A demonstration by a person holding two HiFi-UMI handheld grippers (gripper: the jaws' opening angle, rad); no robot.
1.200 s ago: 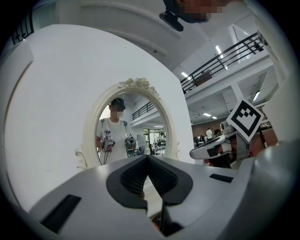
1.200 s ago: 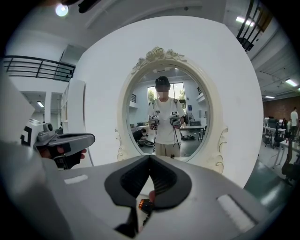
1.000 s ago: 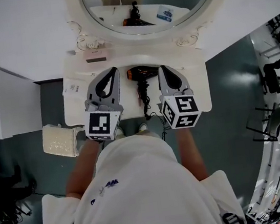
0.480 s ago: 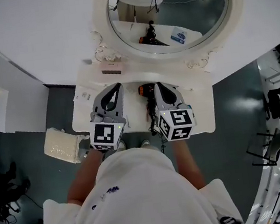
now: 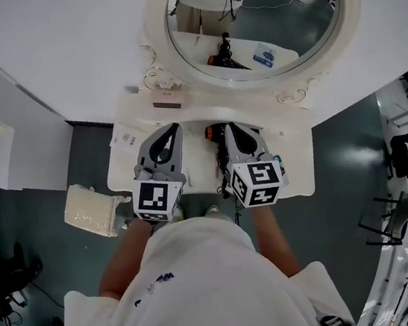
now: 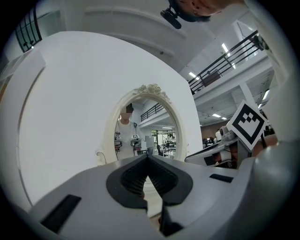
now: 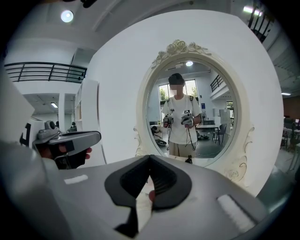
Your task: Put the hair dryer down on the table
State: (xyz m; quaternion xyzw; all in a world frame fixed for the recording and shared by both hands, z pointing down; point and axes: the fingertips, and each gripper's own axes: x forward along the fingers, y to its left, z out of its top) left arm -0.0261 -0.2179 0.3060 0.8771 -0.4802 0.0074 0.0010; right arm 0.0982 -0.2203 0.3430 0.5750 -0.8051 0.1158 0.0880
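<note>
The black and orange hair dryer (image 5: 214, 130) lies on the white dressing table (image 5: 294, 161), its handle running toward me between my two grippers. My right gripper (image 5: 227, 127) is close beside it on its right and hides part of its body. The left gripper (image 5: 173, 127) is held a little to its left, apart from it. In the left gripper view, the left gripper (image 6: 148, 157) has its jaws meeting at the tip with nothing between them. The right gripper (image 7: 150, 157) is likewise shut and empty in its own view.
An oval mirror (image 5: 255, 16) in an ornate white frame stands at the back of the table and reflects me. A small pink box (image 5: 167, 100) sits under it, and printed cards (image 5: 124, 139) lie at the table's left. A pale cushioned stool (image 5: 90, 209) stands left of the table.
The two grippers have come closer together, and the right one now covers part of the hair dryer. My head view has shifted and shows more of the mirror.
</note>
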